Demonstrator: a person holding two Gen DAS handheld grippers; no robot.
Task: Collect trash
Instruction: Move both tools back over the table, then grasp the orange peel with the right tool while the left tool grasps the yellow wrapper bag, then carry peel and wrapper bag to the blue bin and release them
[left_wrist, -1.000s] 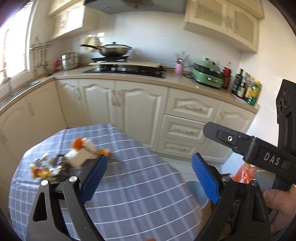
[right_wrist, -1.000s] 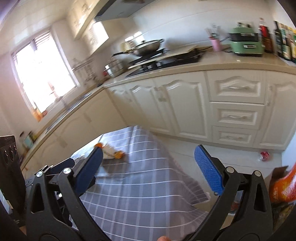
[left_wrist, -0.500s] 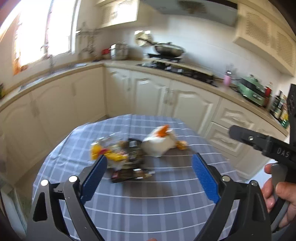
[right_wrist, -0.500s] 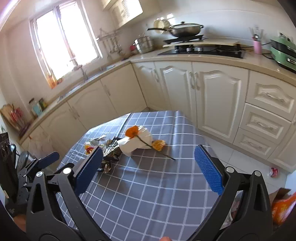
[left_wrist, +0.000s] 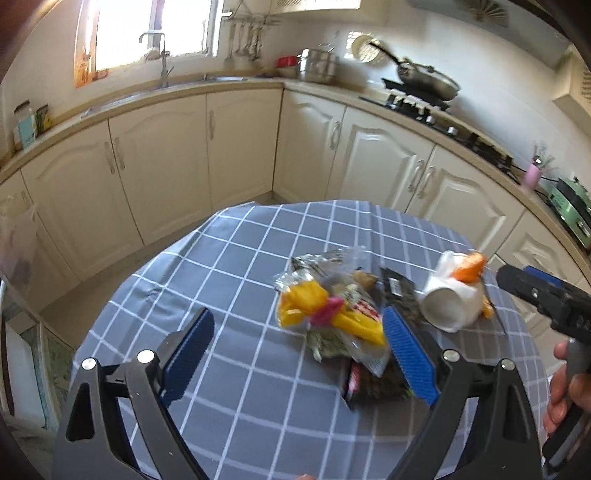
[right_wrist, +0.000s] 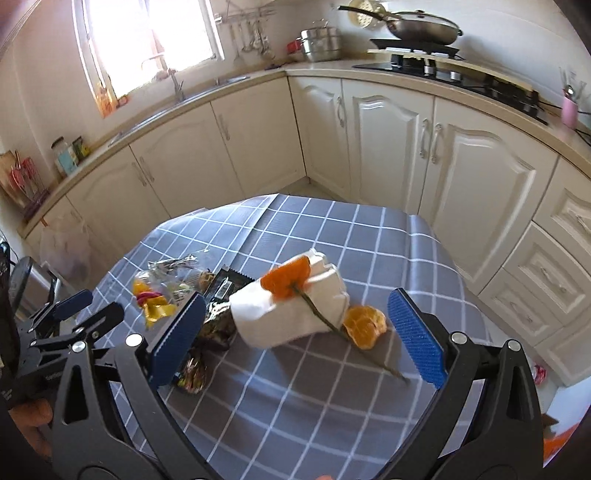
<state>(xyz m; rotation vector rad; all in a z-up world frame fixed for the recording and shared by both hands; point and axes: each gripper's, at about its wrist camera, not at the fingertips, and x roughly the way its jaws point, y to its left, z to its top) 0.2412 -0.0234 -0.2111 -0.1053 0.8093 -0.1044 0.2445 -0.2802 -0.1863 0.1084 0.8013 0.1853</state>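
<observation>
Two claws are seen, both spread apart and empty: left claw (left_wrist: 299, 354), right claw (right_wrist: 295, 332). On the checked surface (right_wrist: 314, 406) one trash heap is gathered: one white tissue wad (right_wrist: 295, 314), two orange peel pieces (right_wrist: 364, 326), one stem (right_wrist: 321, 314), one yellow wrapper (left_wrist: 325, 310), several dark wrappers (left_wrist: 399, 291), count unclear from blur.

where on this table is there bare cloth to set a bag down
The far half of the checked tablecloth, toward the cabinets, is bare, as is the near strip before the right gripper. The middle is crowded: wrappers, crumpled white paper, orange peel.
</observation>
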